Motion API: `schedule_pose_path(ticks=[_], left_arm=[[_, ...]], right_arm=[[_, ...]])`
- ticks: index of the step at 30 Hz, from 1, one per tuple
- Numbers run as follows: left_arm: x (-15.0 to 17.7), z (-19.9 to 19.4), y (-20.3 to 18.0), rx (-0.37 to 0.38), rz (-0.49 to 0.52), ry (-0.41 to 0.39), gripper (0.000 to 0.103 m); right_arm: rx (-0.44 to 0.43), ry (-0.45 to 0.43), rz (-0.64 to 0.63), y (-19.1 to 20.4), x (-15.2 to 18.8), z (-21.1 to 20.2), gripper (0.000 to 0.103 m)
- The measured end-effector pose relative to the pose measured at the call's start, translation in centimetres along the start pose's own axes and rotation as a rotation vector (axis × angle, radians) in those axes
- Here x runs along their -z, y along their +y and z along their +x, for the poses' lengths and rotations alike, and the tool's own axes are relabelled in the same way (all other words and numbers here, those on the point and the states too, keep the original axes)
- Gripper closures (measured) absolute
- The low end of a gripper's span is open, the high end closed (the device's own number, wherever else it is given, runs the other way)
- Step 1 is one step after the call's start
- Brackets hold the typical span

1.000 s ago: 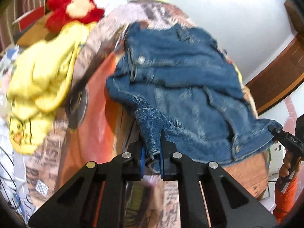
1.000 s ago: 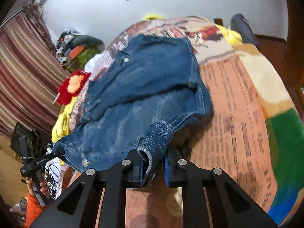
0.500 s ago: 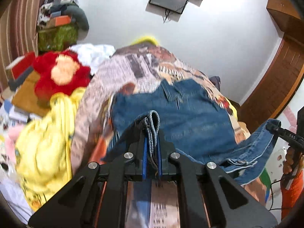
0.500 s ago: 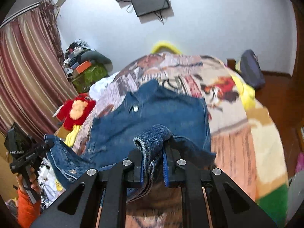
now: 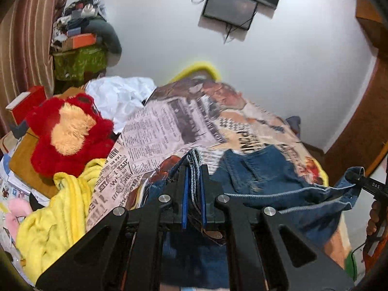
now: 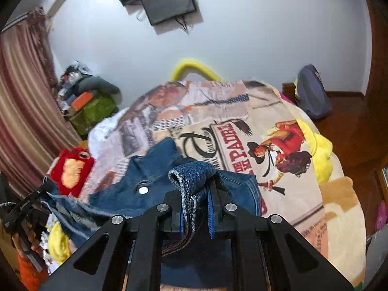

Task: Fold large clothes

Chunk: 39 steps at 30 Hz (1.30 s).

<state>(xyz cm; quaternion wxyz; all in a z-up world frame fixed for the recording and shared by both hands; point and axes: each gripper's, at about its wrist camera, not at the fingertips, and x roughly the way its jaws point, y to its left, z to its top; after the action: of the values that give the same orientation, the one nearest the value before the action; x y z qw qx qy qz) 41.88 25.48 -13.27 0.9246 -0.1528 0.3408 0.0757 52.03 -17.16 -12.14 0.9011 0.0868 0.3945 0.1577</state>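
A blue denim jacket (image 5: 264,177) hangs lifted above the bed, stretched between both grippers. My left gripper (image 5: 193,169) is shut on one denim corner, whose folded edge sticks up between the fingers. My right gripper (image 6: 197,189) is shut on the other corner (image 6: 194,177), which drapes over the left finger. The jacket body with a metal button (image 6: 143,190) sags toward the bed in the right wrist view. The right gripper also shows at the far right of the left wrist view (image 5: 363,181), pinching the hem. The left gripper shows at the far left of the right wrist view (image 6: 26,203).
The bed is covered by a newspaper-print blanket (image 5: 155,135) (image 6: 291,169). A red plush toy (image 5: 70,131) and yellow cloth (image 5: 58,208) lie to the left. White cloth (image 5: 118,94) lies behind. A screen (image 6: 169,2) hangs on the wall. A dark bag (image 6: 312,92) sits at right.
Both grippers have lifted the jacket's corners up and forward over the bed. The jacket has come off the blanket, and the view has tilted up toward the wall.
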Motion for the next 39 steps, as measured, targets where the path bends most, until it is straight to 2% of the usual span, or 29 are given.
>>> schedule_pose_path(ticks=[7,8,10,12,14,16,21,23,27,29,32,34,35,37,38,39], left_arm=[[1.3,9.3,1.7,-0.117,-0.028,0.142,0.096],[1.7,10.5,2.0,-0.177,-0.016,0.152,0.103],[2.3,12.4,3.0,-0.279,0.026,0.169,0.103],[3.0,13.7,4.4,-0.312,0.015,0.212,0.103],[3.7,14.5,6.0,-0.304,-0.012,0.253,0.103],[4.2,14.3,6.5,-0.283,-0.010,0.252,0.103],[4.9,13.8,5.3,-0.308,0.098,0.273,0.103],[5.0,13.4,4.9,-0.323,0.132,0.277,0.103],[4.3,12.3,4.6,-0.300,0.137,0.265,0.103],[3.8,11.4,4.3,-0.296,0.149,0.247,0.103],[3.0,9.9,3.5,-0.282,0.161,0.226,0.103],[2.5,9.0,2.9,-0.246,0.154,0.220,0.102],[2.2,8.5,2.4,-0.217,0.147,0.215,0.099],[2.1,7.9,1.4,-0.170,0.143,0.212,0.085],[2.2,7.8,0.9,-0.157,0.144,0.218,0.057],[2.5,8.1,0.3,-0.161,0.148,0.226,0.025]], right_arm=[[0.056,0.098,0.032,-1.7,0.8,8.4,0.091],[0.064,0.112,0.037,-2.0,1.0,9.4,0.091],[0.064,0.140,0.049,-2.8,1.6,10.9,0.091],[0.069,0.151,0.049,-3.8,2.2,11.8,0.091],[0.050,0.164,0.050,-4.5,2.6,12.2,0.091],[0.015,0.174,0.064,-5.1,2.6,12.1,0.091],[-0.029,0.158,0.127,-5.9,0.8,10.5,0.091],[-0.026,0.140,0.132,-5.4,-0.1,9.6,0.091],[0.022,0.085,0.060,-3.4,-1.7,7.7,0.091],[0.020,0.062,0.064,-3.0,-2.3,6.8,0.091],[-0.001,0.076,0.096,-2.8,-3.2,6.1,0.091],[0.011,0.093,0.076,-2.3,-3.5,5.8,0.091],[0.023,0.099,0.056,-2.0,-3.6,5.8,0.091],[0.053,0.116,0.010,-1.1,-3.5,5.8,0.091],[0.059,0.120,0.001,-1.0,-3.4,5.8,0.091],[0.070,0.126,-0.016,-0.6,-3.3,5.9,0.091]])
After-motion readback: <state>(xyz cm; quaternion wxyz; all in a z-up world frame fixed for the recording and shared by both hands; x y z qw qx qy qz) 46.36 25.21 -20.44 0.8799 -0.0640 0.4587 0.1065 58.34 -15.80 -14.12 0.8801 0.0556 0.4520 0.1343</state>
